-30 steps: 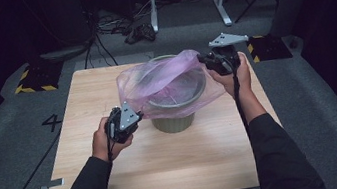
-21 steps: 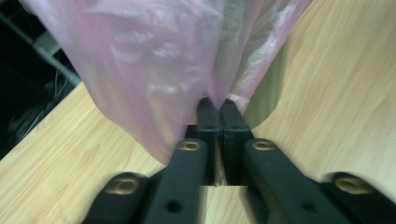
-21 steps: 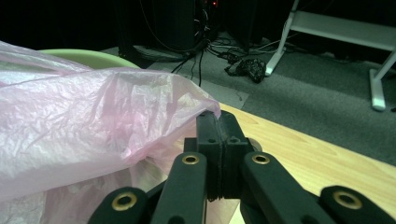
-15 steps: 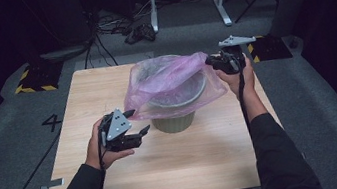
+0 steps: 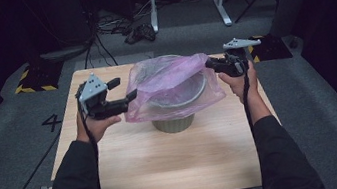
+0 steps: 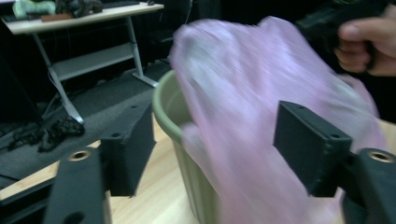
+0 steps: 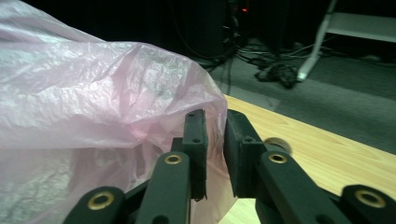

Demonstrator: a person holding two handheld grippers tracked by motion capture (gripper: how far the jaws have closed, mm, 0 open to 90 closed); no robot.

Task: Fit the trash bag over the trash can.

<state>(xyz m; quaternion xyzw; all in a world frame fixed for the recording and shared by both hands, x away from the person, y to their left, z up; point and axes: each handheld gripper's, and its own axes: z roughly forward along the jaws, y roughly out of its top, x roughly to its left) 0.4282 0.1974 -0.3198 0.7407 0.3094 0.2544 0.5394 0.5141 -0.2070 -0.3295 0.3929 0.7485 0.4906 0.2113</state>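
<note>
The left gripper (image 5: pixel 124 97), jaws spread wide and gripping nothing, meets the near edge of the pink plastic bag (image 5: pixel 169 81) draped over the green bucket (image 5: pixel 174 122), while the right gripper (image 7: pixel 215 140), jaws just easing apart, has the bag's far edge between them

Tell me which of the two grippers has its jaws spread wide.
The left gripper, at the bag's left edge: its jaws stand far apart, the pink film loose between them. The right gripper's jaws leave a narrow gap with film in it.
</note>
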